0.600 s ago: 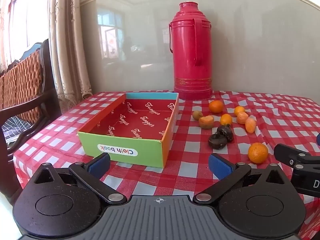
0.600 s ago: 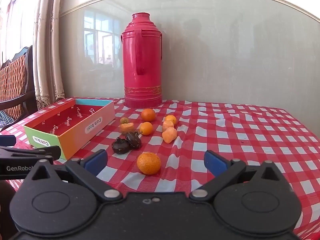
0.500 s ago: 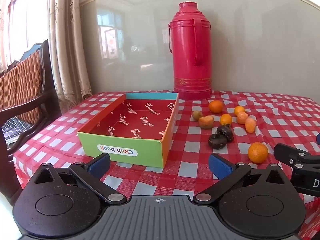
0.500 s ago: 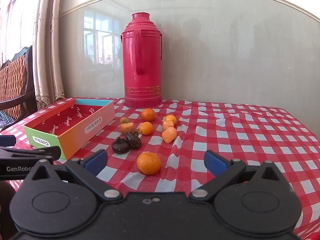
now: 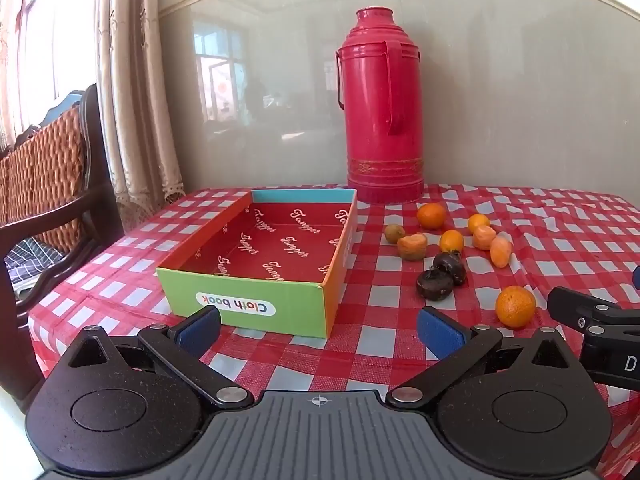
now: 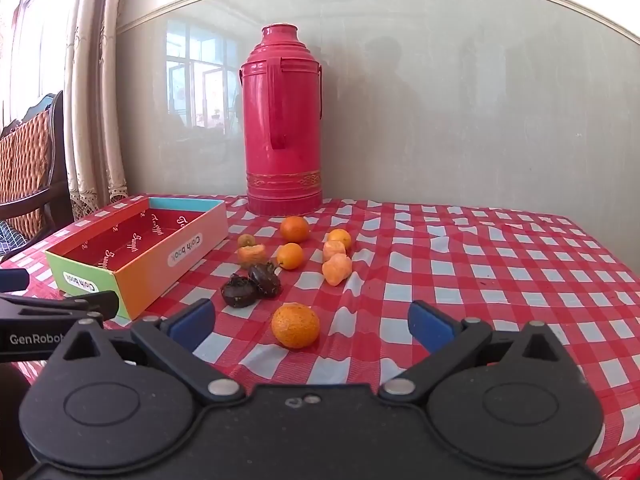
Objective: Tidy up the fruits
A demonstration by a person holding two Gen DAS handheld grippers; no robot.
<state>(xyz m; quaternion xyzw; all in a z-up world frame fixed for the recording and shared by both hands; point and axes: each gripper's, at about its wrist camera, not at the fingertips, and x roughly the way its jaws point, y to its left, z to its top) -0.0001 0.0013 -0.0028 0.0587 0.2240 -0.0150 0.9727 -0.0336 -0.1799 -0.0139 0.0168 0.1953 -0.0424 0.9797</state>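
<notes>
An empty cardboard box (image 5: 244,300) (image 6: 176,254) with a red lining sits on the checked tablecloth. Right of it lie several small fruits: oranges, peeled pieces and two dark shrivelled ones (image 5: 442,276) (image 6: 252,284). The nearest orange (image 5: 515,306) (image 6: 296,326) lies just ahead of my right gripper (image 6: 311,322), slightly left of the middle of its wide-open jaws. My left gripper (image 5: 318,326) is open too, hovering in front of the box's near right corner with nothing between its blue pads. Each gripper's finger shows at the edge of the other's view.
A tall red thermos (image 5: 383,120) (image 6: 285,128) stands against the wall behind the fruits. A dark wooden chair (image 5: 52,184) is at the table's left edge, with a curtain behind it. The tablecloth (image 6: 500,264) stretches bare to the right.
</notes>
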